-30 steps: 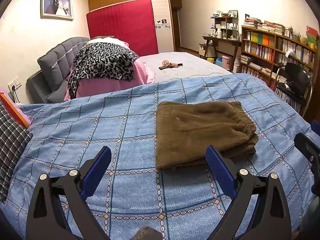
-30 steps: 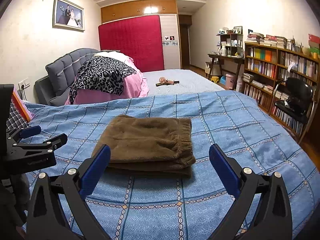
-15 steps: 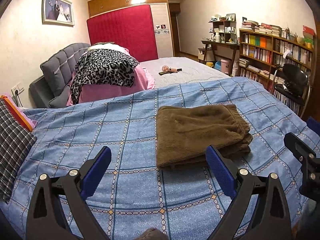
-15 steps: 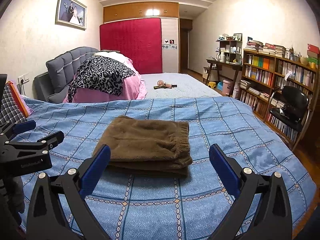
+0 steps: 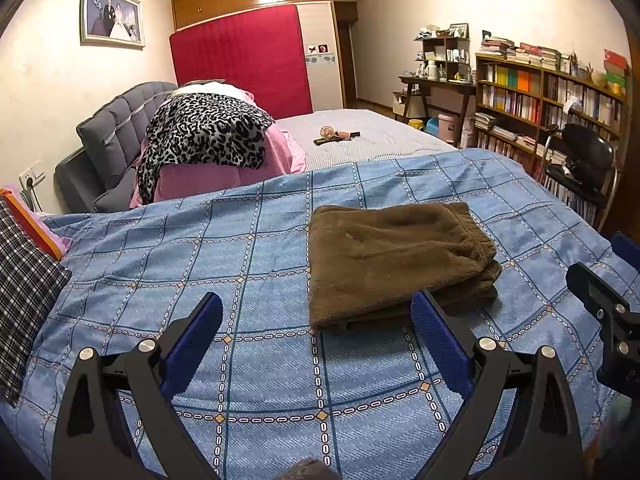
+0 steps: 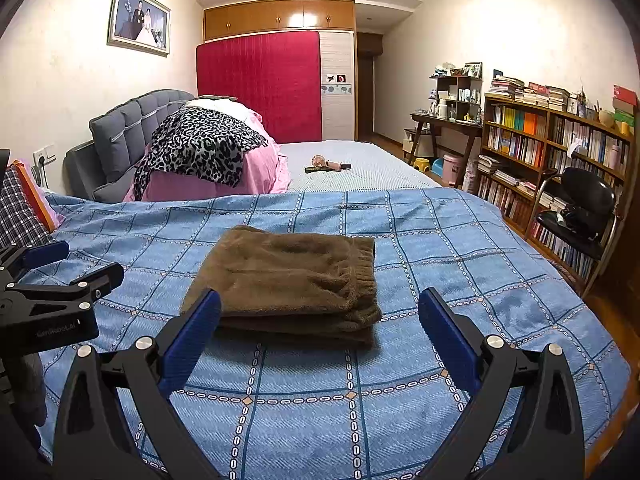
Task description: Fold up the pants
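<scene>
left gripper (image 5: 316, 340) spread wide and empty above the blue checked bedspread (image 5: 240, 280), right gripper (image 6: 320, 336) likewise wide apart gripping nothing, folded brown fleece pants (image 6: 288, 276) lying on the bedspread just beyond both, untouched

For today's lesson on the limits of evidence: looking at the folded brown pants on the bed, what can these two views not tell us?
- Underside of the brown pants: hidden in both views by their own folded layers and the blue quilt.
- Near left corner of the pants: covered in the right wrist view by a finger of the right tongs.
- Book titles on the bookshelf: too small.
</scene>
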`<state>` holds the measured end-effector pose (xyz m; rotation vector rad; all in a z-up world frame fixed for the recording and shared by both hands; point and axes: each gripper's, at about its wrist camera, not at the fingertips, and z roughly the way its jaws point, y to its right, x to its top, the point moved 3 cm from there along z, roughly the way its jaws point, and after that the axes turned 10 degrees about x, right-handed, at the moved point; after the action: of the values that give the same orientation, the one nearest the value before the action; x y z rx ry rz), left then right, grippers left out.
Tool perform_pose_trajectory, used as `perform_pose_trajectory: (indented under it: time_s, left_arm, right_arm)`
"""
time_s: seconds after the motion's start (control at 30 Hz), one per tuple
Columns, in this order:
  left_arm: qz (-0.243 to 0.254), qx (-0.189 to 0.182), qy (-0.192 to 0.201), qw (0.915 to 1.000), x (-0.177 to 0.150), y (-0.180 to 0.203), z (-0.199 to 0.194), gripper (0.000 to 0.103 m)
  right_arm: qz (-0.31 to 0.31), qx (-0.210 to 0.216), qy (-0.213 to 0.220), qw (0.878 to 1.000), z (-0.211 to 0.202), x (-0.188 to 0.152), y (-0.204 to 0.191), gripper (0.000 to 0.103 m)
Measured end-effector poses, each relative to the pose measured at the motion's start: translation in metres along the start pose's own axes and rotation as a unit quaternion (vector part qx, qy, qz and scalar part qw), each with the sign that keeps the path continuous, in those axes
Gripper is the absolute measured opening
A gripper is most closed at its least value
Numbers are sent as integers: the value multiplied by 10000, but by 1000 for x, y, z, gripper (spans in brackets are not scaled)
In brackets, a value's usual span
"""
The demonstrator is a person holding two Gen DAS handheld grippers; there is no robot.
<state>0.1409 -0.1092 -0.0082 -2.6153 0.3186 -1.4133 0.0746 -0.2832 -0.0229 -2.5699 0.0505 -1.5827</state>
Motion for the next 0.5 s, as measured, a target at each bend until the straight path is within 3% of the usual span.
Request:
perform_pose_trajectory:
  time_s: [0.5]
  left_arm:
    - [6,-84,-61,9999,3,5,5,94]
  right_arm:
    - [11,-23,-25,10000,2,-2,6,100]
